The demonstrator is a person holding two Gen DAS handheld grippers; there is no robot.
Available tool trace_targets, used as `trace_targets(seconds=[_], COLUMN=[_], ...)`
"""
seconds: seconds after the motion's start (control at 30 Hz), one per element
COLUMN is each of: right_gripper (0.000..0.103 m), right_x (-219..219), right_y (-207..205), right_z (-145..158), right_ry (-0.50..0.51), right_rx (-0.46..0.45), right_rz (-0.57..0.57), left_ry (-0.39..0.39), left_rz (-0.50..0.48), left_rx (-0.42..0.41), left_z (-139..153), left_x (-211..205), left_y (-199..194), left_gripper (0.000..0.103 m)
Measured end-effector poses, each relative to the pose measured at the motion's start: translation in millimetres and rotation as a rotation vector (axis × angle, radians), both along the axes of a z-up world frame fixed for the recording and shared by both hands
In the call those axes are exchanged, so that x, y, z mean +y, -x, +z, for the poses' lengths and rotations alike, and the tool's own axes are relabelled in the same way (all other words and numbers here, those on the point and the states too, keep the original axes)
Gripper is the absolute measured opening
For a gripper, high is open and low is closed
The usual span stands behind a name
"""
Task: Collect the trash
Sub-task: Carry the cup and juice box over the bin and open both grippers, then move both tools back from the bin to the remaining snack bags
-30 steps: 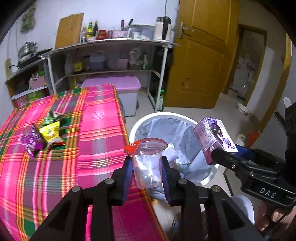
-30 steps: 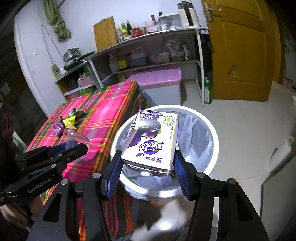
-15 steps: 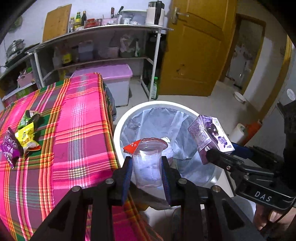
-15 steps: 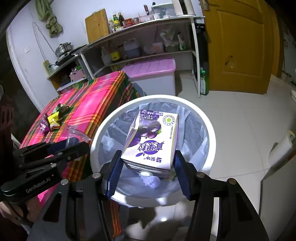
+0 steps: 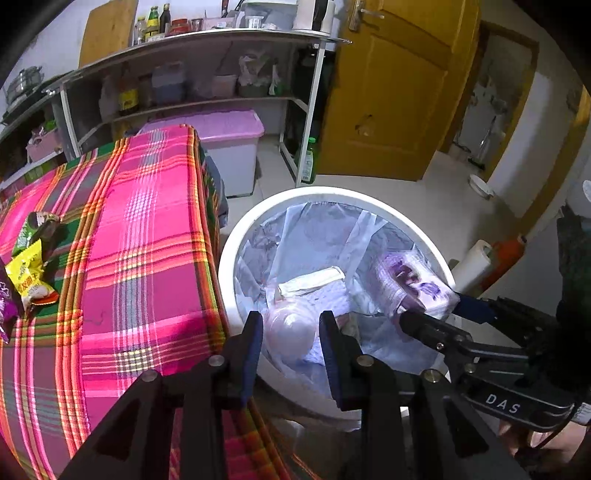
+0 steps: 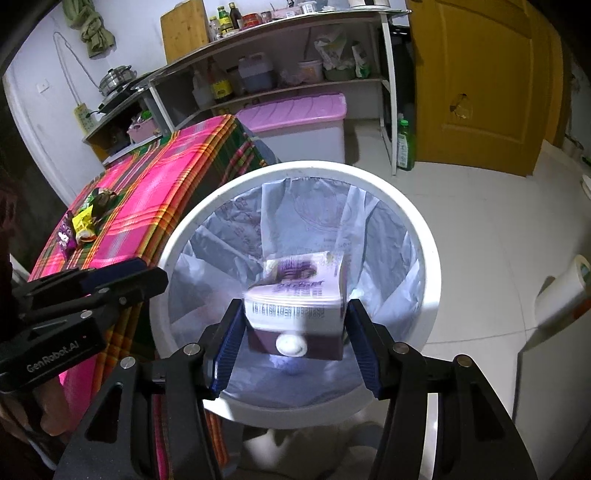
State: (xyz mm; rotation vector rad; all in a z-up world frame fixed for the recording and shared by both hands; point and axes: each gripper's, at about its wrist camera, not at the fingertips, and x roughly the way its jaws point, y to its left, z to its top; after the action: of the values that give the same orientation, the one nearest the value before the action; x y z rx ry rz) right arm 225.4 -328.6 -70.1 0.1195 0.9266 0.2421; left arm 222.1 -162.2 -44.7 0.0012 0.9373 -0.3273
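My left gripper (image 5: 291, 330) hangs over the near rim of the white bin (image 5: 332, 194) with its jaws opening. The clear plastic cup (image 5: 290, 336) is a blur dropping between and below the pads, free of them. In the right wrist view the left gripper (image 6: 147, 275) shows no cup at its tips. My right gripper (image 6: 293, 332) is over the bin (image 6: 295, 168), shut on the purple drink carton (image 6: 295, 295), which is blurred and tipped with its cap toward the camera. The left wrist view shows the carton (image 5: 413, 284) at the right gripper's (image 5: 428, 308) tips. Snack wrappers (image 5: 29, 273) (image 6: 83, 225) lie on the table.
The table's pink plaid cloth (image 5: 140, 258) hangs next to the bin's left side. Behind stand a pink-lidded storage box (image 5: 221, 129), metal shelves (image 5: 207, 35) and a yellow door (image 5: 388, 92). A green bottle (image 6: 404, 147) and a paper roll (image 6: 565, 288) stand on the tiled floor.
Both grippers moved forward and down over the bin. The cup left the left gripper's pads and is falling. The carton tipped forward between the right pads.
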Motion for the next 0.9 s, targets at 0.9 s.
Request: trace_targets(seconds=[0.9], right_gripper=[0.056], right_x=[28], right_y=[49], right_z=[60], right_ry=[-0.008], right_rx=[-0.125], right_rz=[0.056], left_ry=[0.044], left_rz=[0.046], left_rx=[-0.141], left_z=[50], left_x=[35], left_y=[56], left_gripper=[0.035])
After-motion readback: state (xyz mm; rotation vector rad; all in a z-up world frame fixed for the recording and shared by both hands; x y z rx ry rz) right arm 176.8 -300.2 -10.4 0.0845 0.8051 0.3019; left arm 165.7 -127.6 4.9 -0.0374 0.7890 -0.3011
